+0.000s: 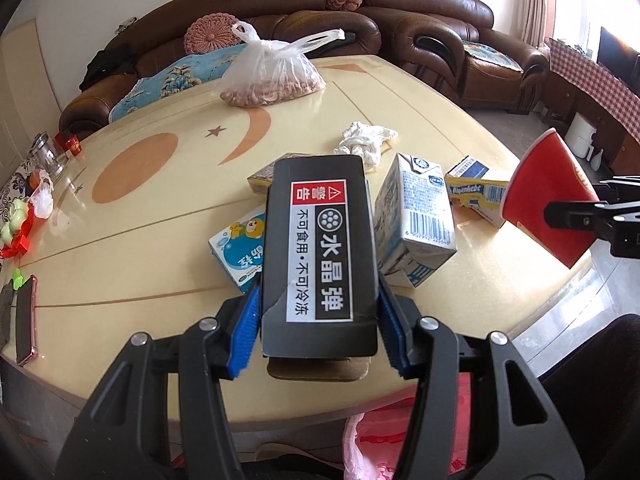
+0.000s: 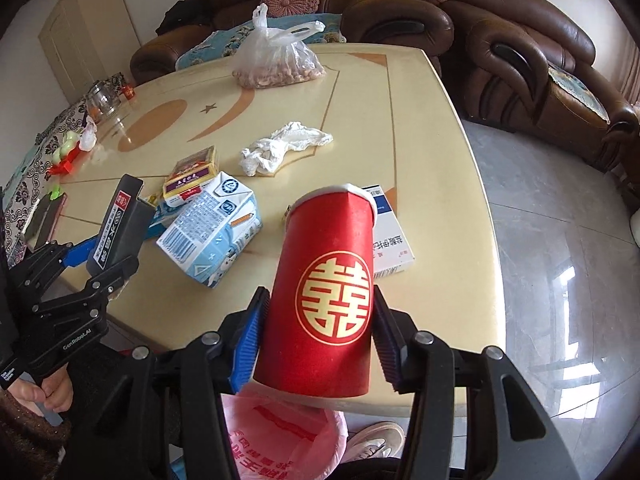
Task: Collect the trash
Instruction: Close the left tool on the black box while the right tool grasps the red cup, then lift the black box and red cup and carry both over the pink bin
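My left gripper (image 1: 318, 320) is shut on a black box (image 1: 320, 248) with white Chinese lettering and holds it above the table's near edge; it also shows in the right wrist view (image 2: 116, 228). My right gripper (image 2: 318, 332) is shut on a red paper cup (image 2: 324, 296) with a gold emblem, held over a pink-lined trash bin (image 2: 280, 436). The cup also shows in the left wrist view (image 1: 548, 196). On the table lie a milk carton (image 1: 416, 216), a crumpled tissue (image 1: 366, 140), a blue cartoon box (image 1: 240, 248), a yellow box (image 1: 474, 192) and a white medicine box (image 2: 390, 240).
A cream table (image 2: 420, 120) carries a bag of peanuts (image 2: 276, 60), a small purple-and-gold box (image 2: 192, 176), a phone (image 1: 26, 320), a glass jar (image 1: 46, 156) and red-green trinkets (image 1: 16, 228). Brown sofas (image 2: 520, 52) stand behind. Tiled floor (image 2: 560, 240) lies right.
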A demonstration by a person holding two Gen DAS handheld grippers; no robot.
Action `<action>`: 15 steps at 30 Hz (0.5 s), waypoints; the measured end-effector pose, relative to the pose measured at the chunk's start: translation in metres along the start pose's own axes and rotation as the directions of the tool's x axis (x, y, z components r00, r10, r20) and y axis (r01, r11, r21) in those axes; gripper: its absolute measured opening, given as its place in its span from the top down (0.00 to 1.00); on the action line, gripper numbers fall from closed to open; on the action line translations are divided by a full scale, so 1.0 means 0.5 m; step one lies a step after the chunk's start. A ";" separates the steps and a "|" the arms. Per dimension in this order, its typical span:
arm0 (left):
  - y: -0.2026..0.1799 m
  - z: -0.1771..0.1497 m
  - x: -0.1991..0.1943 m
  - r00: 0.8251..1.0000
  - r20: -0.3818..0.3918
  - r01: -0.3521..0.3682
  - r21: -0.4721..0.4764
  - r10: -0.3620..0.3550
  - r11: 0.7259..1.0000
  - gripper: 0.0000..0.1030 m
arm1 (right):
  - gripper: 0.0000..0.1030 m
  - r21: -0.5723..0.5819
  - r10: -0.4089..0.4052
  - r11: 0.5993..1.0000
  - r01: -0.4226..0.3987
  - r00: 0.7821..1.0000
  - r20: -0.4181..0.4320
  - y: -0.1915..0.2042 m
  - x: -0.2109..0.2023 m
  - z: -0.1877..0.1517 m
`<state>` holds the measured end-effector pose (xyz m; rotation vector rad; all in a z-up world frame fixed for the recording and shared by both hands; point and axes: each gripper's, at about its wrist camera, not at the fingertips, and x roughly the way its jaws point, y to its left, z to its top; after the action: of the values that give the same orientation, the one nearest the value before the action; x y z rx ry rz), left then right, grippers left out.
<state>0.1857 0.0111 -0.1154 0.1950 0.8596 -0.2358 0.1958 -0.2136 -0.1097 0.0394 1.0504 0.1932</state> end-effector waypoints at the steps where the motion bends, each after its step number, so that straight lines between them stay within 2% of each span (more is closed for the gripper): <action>1: 0.002 0.002 -0.008 1.000 0.002 -0.001 -0.005 0.001 1.000 0.49 | 0.53 0.000 0.019 1.000 -0.019 1.000 -0.007 0.001 -0.004 0.005; 3: 0.006 0.005 -0.027 1.000 0.015 -0.004 -0.015 0.004 1.000 0.49 | 0.53 -0.028 0.018 0.999 -0.018 1.000 -0.011 0.010 -0.016 0.015; 5: 0.013 0.006 -0.047 1.000 0.021 -0.002 -0.032 0.002 0.999 0.49 | 0.53 -0.064 -0.041 0.997 0.042 0.999 0.011 0.020 -0.031 0.011; 8: 0.020 0.003 -0.074 1.000 0.026 -0.006 -0.048 0.007 0.999 0.49 | 0.53 -0.070 -0.045 0.997 0.045 0.999 0.004 0.022 -0.053 -0.005; 11: 0.020 -0.006 -0.102 0.999 0.044 -0.009 -0.044 0.011 0.999 0.49 | 0.53 -0.069 -0.097 0.993 0.099 0.995 0.034 0.017 -0.079 -0.026; 15: 0.011 -0.016 -0.132 0.998 0.059 -0.005 -0.039 0.007 0.999 0.49 | 0.53 -0.040 -0.089 0.995 0.090 0.995 0.036 0.010 -0.102 -0.057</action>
<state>0.1400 0.0266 -0.0697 0.1539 0.8046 -0.2183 0.1460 -0.2192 -0.0794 -0.0421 1.0112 0.1329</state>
